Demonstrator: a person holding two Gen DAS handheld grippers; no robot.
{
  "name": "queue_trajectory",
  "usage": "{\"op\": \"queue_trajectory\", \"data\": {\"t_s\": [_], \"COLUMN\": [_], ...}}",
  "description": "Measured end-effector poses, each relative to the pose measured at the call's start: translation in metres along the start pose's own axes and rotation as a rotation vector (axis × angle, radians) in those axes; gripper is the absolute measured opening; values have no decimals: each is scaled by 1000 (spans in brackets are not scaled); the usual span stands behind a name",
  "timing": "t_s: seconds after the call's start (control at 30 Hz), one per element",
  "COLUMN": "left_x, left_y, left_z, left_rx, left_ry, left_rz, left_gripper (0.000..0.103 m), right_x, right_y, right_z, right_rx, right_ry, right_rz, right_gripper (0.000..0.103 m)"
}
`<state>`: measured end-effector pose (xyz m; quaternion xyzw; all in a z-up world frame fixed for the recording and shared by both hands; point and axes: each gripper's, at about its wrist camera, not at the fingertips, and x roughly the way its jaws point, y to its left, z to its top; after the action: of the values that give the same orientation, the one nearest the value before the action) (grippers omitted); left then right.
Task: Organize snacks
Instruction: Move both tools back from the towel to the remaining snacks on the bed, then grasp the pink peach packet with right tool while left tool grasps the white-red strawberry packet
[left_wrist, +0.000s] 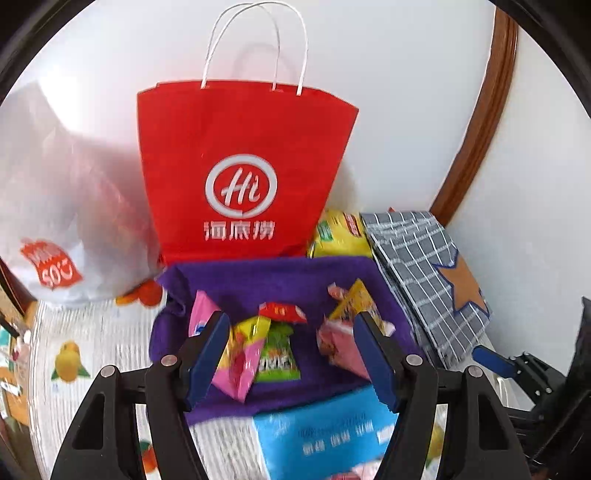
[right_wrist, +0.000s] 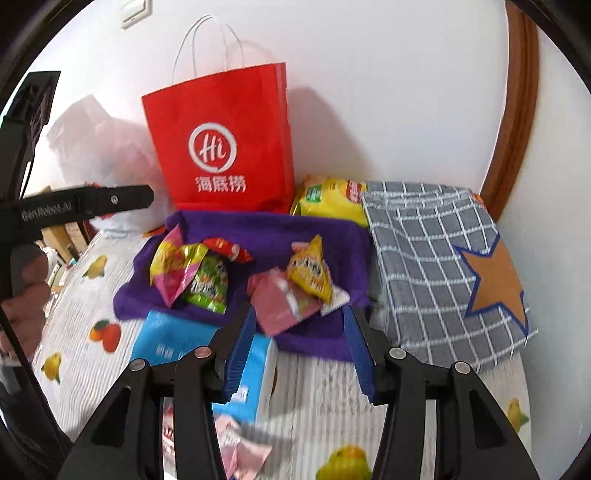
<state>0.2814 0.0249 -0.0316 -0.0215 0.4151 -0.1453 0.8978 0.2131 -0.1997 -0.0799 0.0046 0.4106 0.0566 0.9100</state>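
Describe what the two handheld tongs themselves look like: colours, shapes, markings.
Both are alike. The left tongs have two black, triangular cut-out arms with round silver pivot pins, each ending in a flat blue pad with a ribbed inner face. The right tongs match: black linkage, silver pins, blue ribbed pads. Seen side-on from the right wrist view, the left tool's black body carries pale lettering, too blurred to read fully.

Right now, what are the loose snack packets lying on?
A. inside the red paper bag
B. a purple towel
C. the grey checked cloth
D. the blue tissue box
B: the snack packets lie scattered on the purple towel, in front of the red paper bag and beside the grey checked cloth.
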Motion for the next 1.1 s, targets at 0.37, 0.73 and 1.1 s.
{"op": "queue_trajectory", "data": {"t_s": [0.37, 0.73, 1.1], "left_x": [-29, -35, -29], "left_y": [28, 33, 37], "left_z": [-56, -115, -149], "left_rx": [-57, -69, -77], "left_ry": [39, 68, 104], "left_rz": [60, 35, 42], "left_gripper": [68, 68, 68], "right_x": [5, 14, 32], "right_y": [26, 57, 78], "right_z": [-70, -129, -140], "right_rx": [-1, -34, -95], "right_ry": [114, 212, 197], "right_rz": [96, 155, 122], "right_gripper": [50, 50, 41]}}
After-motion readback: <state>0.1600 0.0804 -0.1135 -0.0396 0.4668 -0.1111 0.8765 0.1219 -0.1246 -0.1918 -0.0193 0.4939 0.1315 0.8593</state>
